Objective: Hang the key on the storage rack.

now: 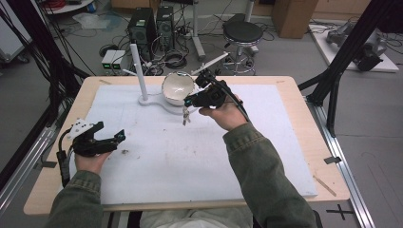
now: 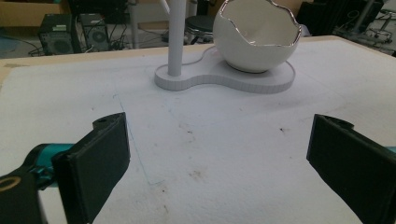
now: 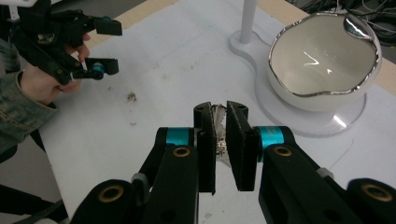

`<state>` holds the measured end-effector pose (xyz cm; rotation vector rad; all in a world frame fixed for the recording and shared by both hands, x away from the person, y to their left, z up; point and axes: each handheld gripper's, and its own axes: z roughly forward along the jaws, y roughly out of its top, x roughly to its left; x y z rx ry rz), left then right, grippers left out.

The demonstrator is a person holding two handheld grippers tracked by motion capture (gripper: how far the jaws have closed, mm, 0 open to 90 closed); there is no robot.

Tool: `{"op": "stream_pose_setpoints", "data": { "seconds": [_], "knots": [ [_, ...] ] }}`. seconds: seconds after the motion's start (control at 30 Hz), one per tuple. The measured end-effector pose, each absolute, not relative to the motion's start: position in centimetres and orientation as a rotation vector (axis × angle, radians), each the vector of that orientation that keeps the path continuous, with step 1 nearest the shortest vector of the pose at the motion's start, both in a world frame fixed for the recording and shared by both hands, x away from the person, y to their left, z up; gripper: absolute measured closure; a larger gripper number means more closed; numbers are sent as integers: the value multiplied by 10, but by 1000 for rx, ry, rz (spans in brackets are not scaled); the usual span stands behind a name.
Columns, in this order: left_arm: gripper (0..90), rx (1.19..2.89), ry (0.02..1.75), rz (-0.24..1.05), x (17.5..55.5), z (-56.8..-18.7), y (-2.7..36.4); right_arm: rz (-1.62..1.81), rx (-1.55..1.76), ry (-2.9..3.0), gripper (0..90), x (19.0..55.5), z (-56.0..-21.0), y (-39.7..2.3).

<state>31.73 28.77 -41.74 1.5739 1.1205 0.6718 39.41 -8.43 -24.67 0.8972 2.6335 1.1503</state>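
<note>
Silvery object [image 3: 219,122] mostly hidden between right claw [image 3: 220,140] pads; unidentifiable.

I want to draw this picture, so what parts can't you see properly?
- The shiny thing in the right claw: right gripper view, the black jaws cover most of it; high view, too small to name.
- The white pole: left gripper view, its top is cut off by the edge.
- The white bowl: right gripper view, its own wall hides the bottom.

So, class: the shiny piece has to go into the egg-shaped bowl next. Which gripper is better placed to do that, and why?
The right gripper. It is shut on the shiny piece and hangs beside the bowl. The left gripper rests open near the table's left edge, holding nothing.
</note>
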Motion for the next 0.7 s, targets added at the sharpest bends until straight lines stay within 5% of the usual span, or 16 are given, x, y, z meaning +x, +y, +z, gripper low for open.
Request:
{"op": "stream_pose_setpoints", "data": {
  "seconds": [0.7],
  "knots": [
    [65, 1556, 1116, 658, 319, -418, 289, 1150, 894, 2650, 825, 425, -227, -42]
  ]
}}
